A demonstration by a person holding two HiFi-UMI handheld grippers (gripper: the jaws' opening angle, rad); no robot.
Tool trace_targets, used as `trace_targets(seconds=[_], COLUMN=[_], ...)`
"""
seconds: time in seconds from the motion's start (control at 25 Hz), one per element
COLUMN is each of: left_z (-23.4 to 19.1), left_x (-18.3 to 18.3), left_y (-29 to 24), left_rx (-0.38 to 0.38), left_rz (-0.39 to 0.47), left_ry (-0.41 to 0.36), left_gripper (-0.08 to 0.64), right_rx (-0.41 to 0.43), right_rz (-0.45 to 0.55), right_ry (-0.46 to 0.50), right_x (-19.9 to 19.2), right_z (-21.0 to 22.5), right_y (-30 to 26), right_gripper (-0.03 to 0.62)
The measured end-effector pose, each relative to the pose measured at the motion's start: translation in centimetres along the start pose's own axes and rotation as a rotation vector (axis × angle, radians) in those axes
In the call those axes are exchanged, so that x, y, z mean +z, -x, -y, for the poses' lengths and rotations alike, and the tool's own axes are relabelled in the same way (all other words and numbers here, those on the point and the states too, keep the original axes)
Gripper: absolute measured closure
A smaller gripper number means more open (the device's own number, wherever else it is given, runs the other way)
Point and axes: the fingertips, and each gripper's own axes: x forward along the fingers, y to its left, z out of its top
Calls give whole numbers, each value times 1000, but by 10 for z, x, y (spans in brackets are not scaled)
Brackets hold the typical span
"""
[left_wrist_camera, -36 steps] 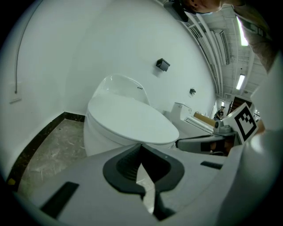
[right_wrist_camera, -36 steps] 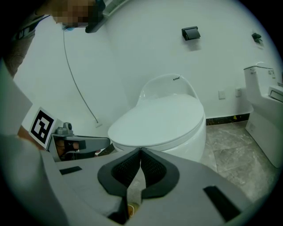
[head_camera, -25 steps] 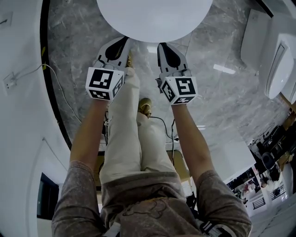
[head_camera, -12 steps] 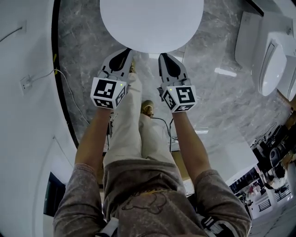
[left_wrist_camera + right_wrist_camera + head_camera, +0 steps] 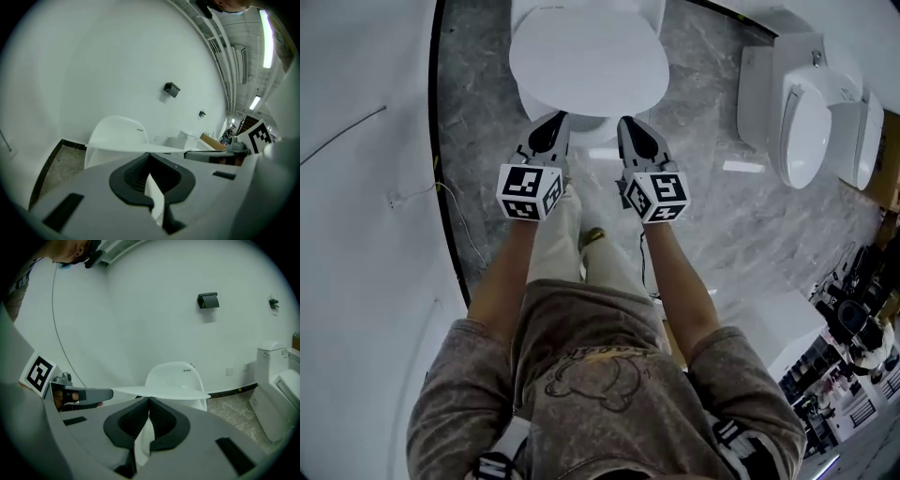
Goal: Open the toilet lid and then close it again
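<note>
as the left gripper (image 5: 555,120) and right gripper (image 5: 628,124) hover side by side, the toilet lid (image 5: 586,66) lies closed just beyond them in the head view.
left gripper view: jaws together, empty, lid flat ahead; right gripper view: the same.

A sanitary-ware showroom, it seems: right of the near toilet (image 5: 586,66) stand other toilets (image 5: 804,117) on the same marble floor (image 5: 712,216), a white wall (image 5: 154,310) behind it.
</note>
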Motion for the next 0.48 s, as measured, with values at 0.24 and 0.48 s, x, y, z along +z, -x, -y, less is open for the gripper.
trace_targets(seconds=[0.24,0.48], left_z=[2,-3], left_x=[88,139], left_y=[-26,-54], left_rx=[0,-1], left_rz=[15,37], left_ry=[-44,-41], left_gripper=[551,551], right_rx=[-17,-8], right_rz=[53,47], right_ry=[-6,-7], right_x=[88,137], right_z=[16,37], right_y=[-19,-45], right_gripper=[566,566])
